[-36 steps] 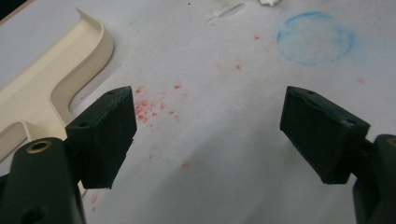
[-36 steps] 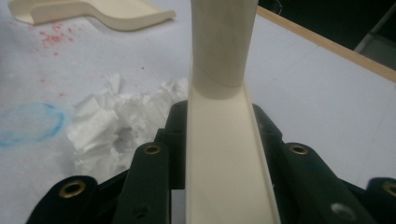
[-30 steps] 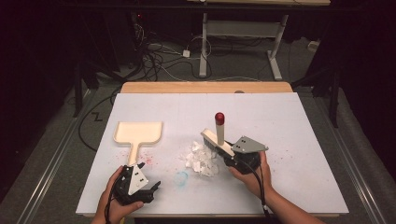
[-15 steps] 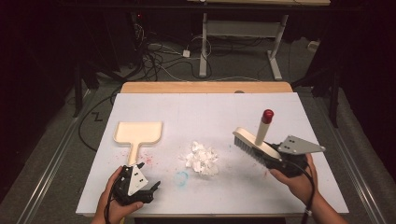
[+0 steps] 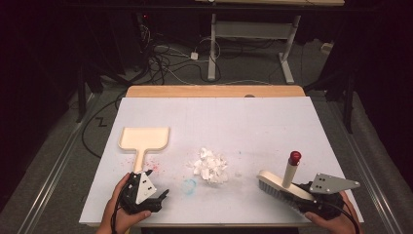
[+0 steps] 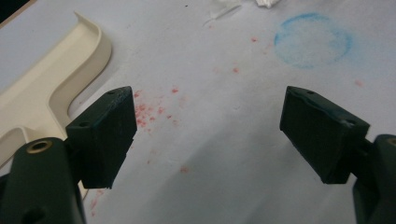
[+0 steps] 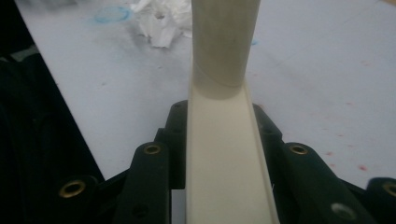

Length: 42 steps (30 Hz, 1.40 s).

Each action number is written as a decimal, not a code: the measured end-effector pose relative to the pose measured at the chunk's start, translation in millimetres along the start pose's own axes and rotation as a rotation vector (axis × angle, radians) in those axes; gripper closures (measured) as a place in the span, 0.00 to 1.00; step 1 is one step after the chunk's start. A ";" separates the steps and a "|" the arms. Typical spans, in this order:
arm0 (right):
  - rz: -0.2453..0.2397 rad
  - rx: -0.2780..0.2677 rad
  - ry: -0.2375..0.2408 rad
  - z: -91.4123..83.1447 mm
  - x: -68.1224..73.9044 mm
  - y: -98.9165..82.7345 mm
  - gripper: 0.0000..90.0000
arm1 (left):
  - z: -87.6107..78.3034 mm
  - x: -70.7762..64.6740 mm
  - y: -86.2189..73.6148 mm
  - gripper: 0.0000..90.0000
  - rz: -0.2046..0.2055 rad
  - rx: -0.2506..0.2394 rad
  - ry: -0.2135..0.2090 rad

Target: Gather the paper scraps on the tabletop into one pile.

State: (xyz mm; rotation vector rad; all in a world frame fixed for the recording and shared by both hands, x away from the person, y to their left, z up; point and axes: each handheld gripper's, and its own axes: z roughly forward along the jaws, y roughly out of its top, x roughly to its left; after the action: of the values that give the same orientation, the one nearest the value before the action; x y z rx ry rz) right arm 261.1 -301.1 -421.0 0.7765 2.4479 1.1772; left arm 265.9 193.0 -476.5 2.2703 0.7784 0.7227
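Observation:
A cream hand brush (image 5: pixel 280 187) with an upright handle and red tip (image 5: pixel 294 157) is at the front right of the white table, my right gripper (image 5: pixel 316 200) shut on its back. In the right gripper view the jaws (image 7: pixel 220 119) clamp the brush's cream block (image 7: pixel 224 158), and the handle (image 7: pixel 224 42) rises ahead. A pile of white paper scraps (image 5: pixel 210 165) lies mid-table, left of the brush. A cream dustpan (image 5: pixel 143 139) lies flat at the left. My left gripper (image 5: pixel 156 189) rests near the front edge by the dustpan's handle, jaws (image 6: pixel 208 135) open and empty.
A faint blue ring mark (image 5: pixel 190 185) and red specks stain the white tabletop (image 5: pixel 219 122) between the dustpan and the scraps. The ring (image 6: pixel 312 39) lies ahead of the left gripper, the dustpan (image 6: pixel 56 79) to its left. Cables and a desk frame (image 5: pixel 248 34) stand beyond.
My right gripper has carried the brush from beside the paper pile to the right and toward the front edge. The left gripper has stayed put, and the pile remains.

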 end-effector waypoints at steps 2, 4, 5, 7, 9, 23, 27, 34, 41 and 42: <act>0.012 -0.004 0.022 7.1 2.0 1.5 0.75 | 1.3 -0.6 0.8 0.20 0.004 0.001 -0.004; -0.002 -0.004 0.035 14.1 6.1 6.5 0.75 | 2.3 -0.9 1.0 0.20 0.008 0.006 -0.008; -0.014 -0.003 0.039 18.0 8.6 9.6 0.75 | 2.7 -0.9 1.0 0.20 0.008 0.007 -0.010; -0.027 -0.006 0.042 27.9 12.7 16.0 0.75 | 3.8 -0.9 0.9 0.20 0.007 0.008 -0.013; -0.035 -0.014 0.039 39.7 14.1 23.6 0.75 | 4.3 -1.1 1.0 0.20 0.011 0.012 -0.013; -0.070 -0.105 -0.005 103.6 19.1 75.7 0.75 | 4.5 0.1 -2.1 0.20 0.008 0.022 -0.015; -0.039 -0.140 -0.014 104.8 11.3 80.3 0.75 | 3.9 0.4 -3.1 0.20 0.005 0.020 -0.014; -0.021 -0.207 -0.011 73.0 3.5 83.4 0.75 | 2.1 0.5 -3.5 0.20 -0.001 0.016 -0.009; -0.019 -0.183 0.060 50.5 13.2 67.4 0.75 | 1.6 -0.5 -2.6 0.20 0.002 0.016 -0.008; -0.023 -0.170 0.076 51.5 16.2 65.0 0.75 | 1.3 -0.3 -2.3 0.20 0.005 0.017 -0.008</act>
State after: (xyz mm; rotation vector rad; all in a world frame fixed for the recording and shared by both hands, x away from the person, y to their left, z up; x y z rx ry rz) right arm 295.3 -226.2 -401.9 0.6634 2.3703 1.4085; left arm 265.8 193.7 -479.0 2.2898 0.7780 0.7110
